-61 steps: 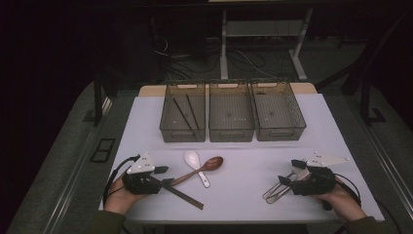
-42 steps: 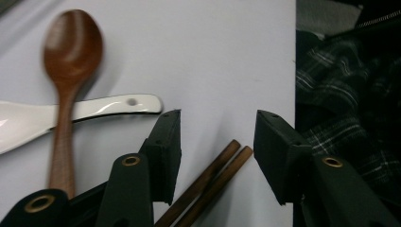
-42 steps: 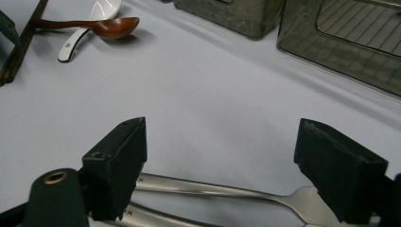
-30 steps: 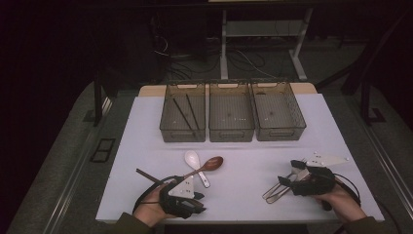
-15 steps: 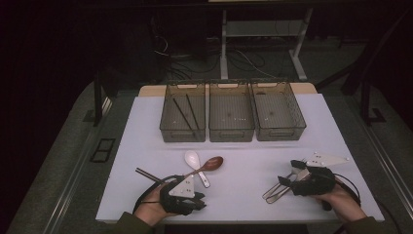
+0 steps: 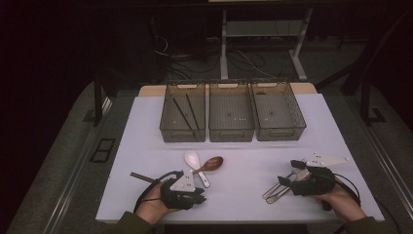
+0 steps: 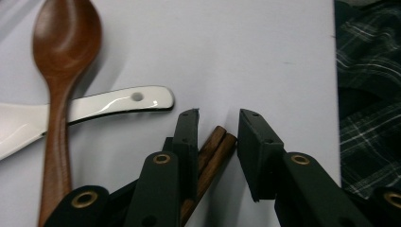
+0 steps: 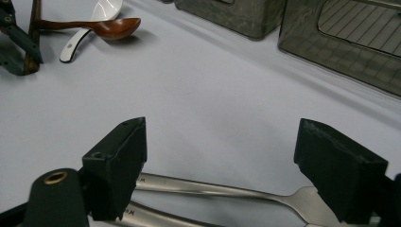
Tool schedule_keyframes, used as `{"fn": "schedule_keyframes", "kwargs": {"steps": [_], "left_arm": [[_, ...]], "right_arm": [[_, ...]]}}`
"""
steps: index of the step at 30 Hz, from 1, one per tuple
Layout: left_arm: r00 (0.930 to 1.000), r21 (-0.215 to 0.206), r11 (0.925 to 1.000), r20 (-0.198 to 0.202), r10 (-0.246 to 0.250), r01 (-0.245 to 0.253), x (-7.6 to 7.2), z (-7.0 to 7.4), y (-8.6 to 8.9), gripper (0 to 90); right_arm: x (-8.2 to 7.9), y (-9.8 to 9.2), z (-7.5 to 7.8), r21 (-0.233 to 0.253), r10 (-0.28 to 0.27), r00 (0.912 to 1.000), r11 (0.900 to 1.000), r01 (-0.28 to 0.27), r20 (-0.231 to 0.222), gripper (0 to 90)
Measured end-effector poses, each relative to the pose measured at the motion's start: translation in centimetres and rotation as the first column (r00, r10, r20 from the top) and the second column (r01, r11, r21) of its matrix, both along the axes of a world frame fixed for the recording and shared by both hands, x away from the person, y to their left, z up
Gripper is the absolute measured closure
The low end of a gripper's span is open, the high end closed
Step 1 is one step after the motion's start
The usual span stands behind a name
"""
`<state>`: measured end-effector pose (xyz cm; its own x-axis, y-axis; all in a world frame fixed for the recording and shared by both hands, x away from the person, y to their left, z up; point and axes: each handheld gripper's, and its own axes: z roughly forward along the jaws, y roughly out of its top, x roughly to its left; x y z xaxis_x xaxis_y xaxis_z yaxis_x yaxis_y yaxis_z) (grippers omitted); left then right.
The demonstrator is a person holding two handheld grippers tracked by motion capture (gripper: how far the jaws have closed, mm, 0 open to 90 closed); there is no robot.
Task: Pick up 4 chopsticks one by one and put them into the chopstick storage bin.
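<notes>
- A pair of brown chopsticks (image 7: 213, 150) lies flat on the white tabletop (image 6: 243, 161) near its front left edge; in the high view one end (image 6: 140, 177) sticks out to the left of the hand, the rest hidden beneath it.
- The left gripper (image 7: 217, 127) straddles the chopsticks with its jaws partly apart. The sticks lie against one jaw, with a gap to the other, so nothing is clamped.
- Just beside them a brown wooden spoon (image 7: 60, 71) lies across the handle of a white ceramic spoon (image 7: 113, 101); the white spoon's bowl is cut off at the picture edge.
- The right gripper (image 8: 222, 156), at the front right, is wide open over two metal forks (image 8: 227, 191), holding neither. Their ends are cut off.
- Three clear bins (image 6: 231, 117) stand in a row farther back; the left one holds dark sticks, hard to make out.
</notes>
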<state>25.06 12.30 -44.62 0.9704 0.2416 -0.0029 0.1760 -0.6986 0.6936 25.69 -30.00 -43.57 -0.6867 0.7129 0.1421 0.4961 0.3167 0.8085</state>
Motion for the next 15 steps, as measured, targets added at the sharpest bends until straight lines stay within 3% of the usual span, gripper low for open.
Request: {"fn": "schedule_keyframes", "kwargs": {"steps": [7,15], "left_arm": [[0.9982,0.002,0.9983,0.011,0.059,-0.059,0.5,0.0,0.2,68.6],[0.9892,0.008,0.9894,0.024,0.145,-0.145,1.3,0.0,0.4,69.1]], "right_arm": [[0.0,0.0,0.0,-0.001,0.0,1.0,1.0,0.0,-0.001,17.4],[0.0,0.0,0.0,-0.001,-0.004,1.0,1.0,0.004,-0.001,17.4]]}}
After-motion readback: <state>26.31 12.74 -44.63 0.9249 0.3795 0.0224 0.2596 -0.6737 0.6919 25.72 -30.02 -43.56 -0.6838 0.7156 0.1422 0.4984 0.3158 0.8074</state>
